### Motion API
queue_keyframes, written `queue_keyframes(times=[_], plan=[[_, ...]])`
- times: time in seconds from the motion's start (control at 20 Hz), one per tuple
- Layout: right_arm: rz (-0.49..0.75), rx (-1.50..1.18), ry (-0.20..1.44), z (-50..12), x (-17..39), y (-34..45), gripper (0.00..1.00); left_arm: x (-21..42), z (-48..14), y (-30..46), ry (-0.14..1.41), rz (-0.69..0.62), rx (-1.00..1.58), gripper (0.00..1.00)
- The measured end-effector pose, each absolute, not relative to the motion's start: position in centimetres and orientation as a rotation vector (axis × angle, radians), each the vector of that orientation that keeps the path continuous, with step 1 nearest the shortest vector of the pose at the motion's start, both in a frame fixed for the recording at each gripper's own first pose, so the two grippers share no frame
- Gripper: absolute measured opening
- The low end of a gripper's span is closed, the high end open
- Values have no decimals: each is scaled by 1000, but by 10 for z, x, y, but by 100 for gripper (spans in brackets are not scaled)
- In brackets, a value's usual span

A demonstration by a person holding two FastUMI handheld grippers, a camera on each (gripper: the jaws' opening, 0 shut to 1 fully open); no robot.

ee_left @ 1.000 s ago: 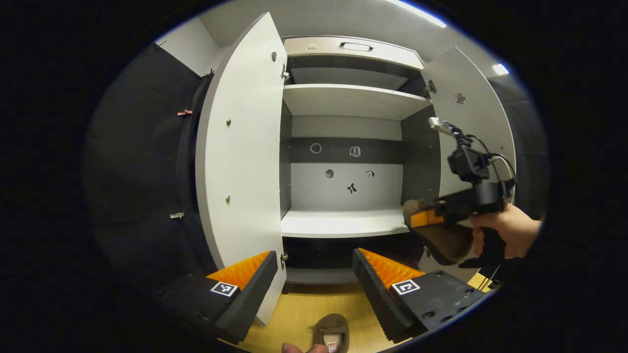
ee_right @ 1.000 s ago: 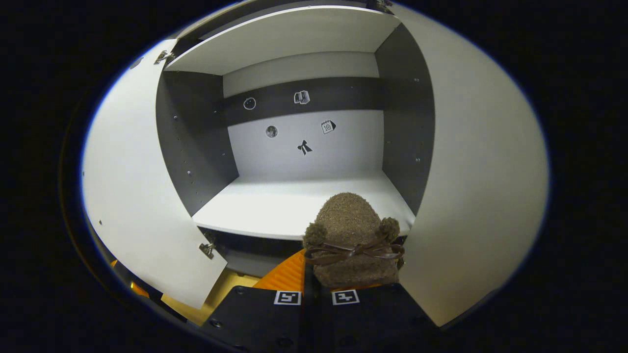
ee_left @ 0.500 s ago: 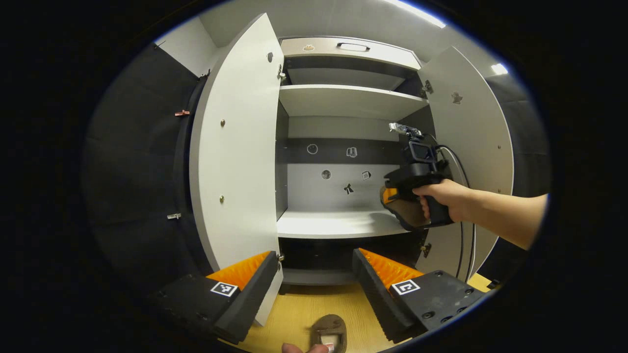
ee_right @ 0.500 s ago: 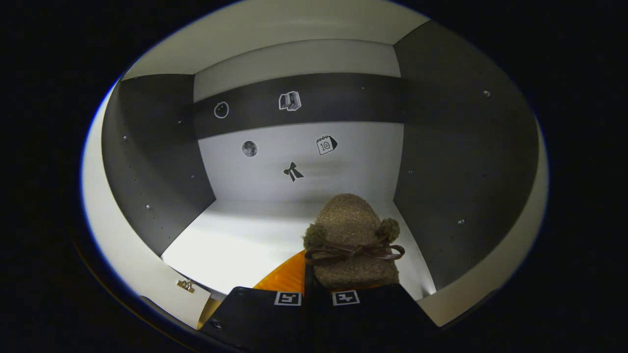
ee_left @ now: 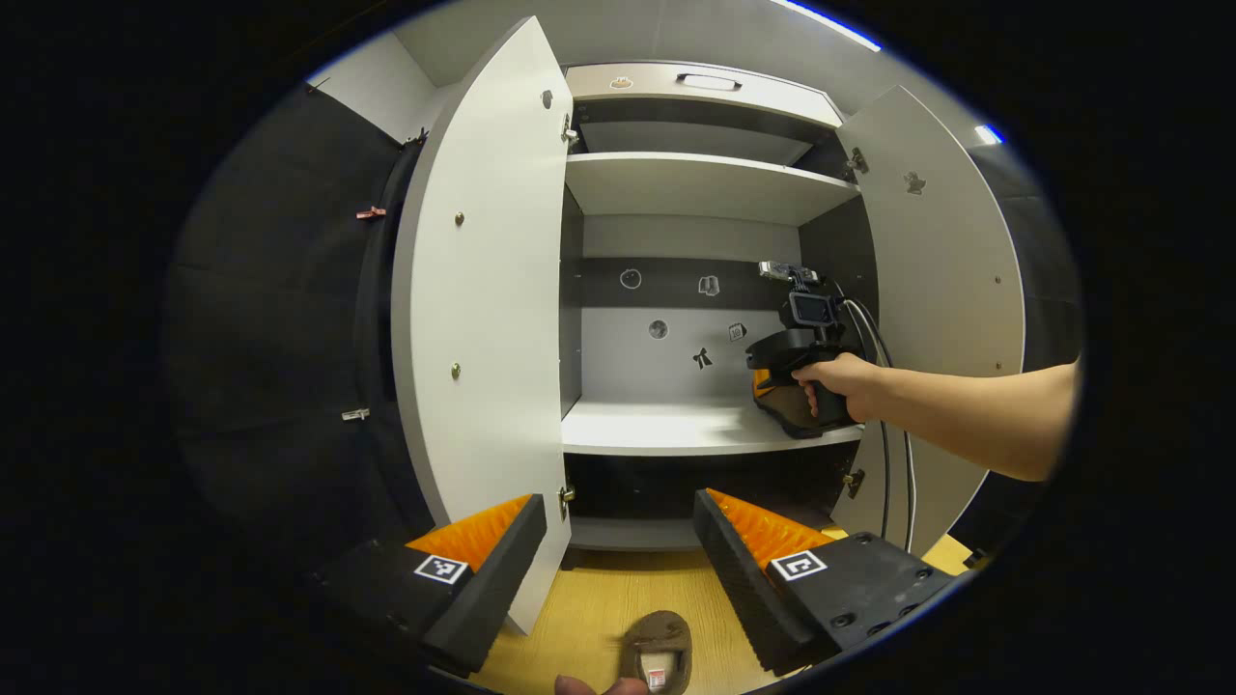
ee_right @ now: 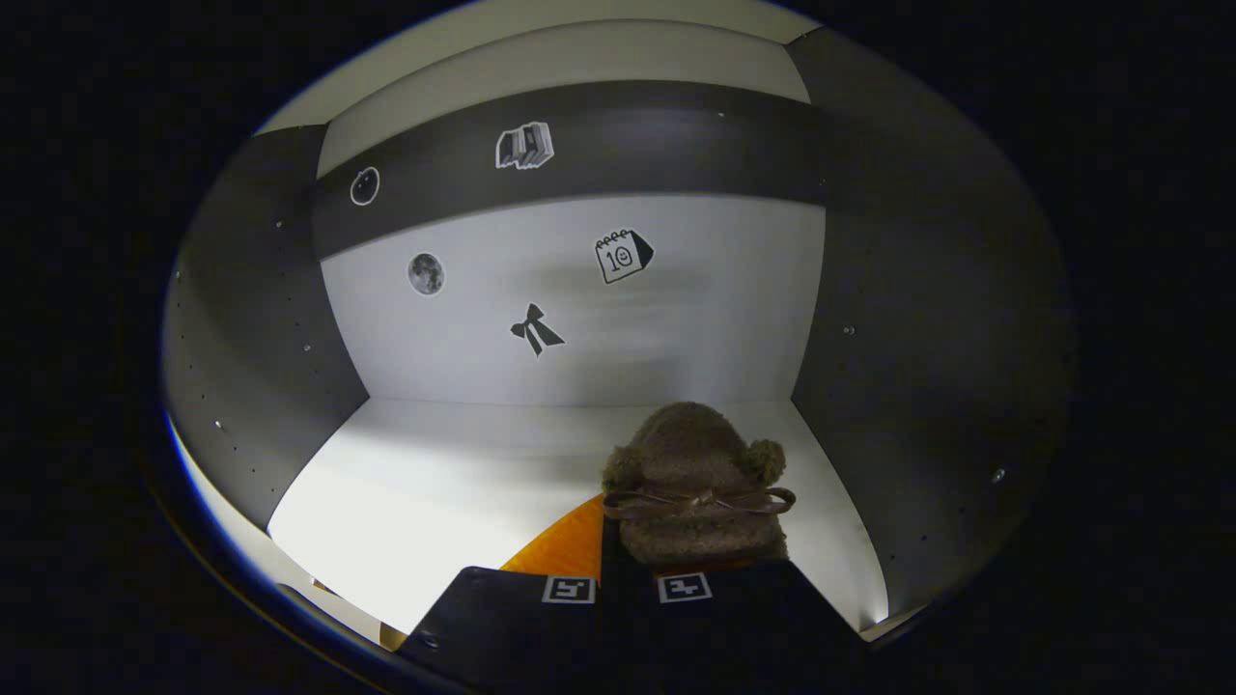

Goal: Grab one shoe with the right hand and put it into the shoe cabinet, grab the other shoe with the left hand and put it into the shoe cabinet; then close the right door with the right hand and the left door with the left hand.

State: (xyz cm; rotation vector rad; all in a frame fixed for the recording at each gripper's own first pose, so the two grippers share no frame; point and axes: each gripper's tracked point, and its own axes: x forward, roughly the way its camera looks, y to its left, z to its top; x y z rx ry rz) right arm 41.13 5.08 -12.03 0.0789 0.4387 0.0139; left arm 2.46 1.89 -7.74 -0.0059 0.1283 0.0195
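My right gripper (ee_right: 626,565) is shut on a brown fuzzy shoe (ee_right: 693,483) with a bow, deep inside the cabinet and low over the white shelf (ee_right: 454,492), near its right wall. In the left gripper view a hand holds that gripper (ee_left: 777,376) with the shoe (ee_left: 787,410) at the right end of the middle shelf (ee_left: 666,430). My left gripper (ee_left: 618,541) is open and holds nothing, in front of the cabinet. The other brown shoe (ee_left: 659,649) lies on the wooden floor just below it. Both doors, left (ee_left: 483,309) and right (ee_left: 941,280), stand open.
An upper shelf (ee_left: 695,183) and a drawer with a handle (ee_left: 710,85) sit above. A dark lower compartment (ee_left: 676,487) lies under the middle shelf. Small stickers (ee_right: 536,330) dot the back panel. A cable (ee_left: 884,463) hangs from the right gripper. A fingertip (ee_left: 579,685) shows at the bottom edge.
The right gripper carried its shoe from in front of the right door deep into the cabinet and lower over the shelf. The left gripper barely shifted.
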Motion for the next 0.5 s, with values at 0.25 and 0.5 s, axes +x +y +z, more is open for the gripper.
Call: queue_keyframes(times=[0.25,0.5], plan=[[30,119,471,-121,404,56,17,24,-79,14,137,13,-7,98],[39,140,479,-108,381,61,50,23,-79,8,133,-2,-13,98]])
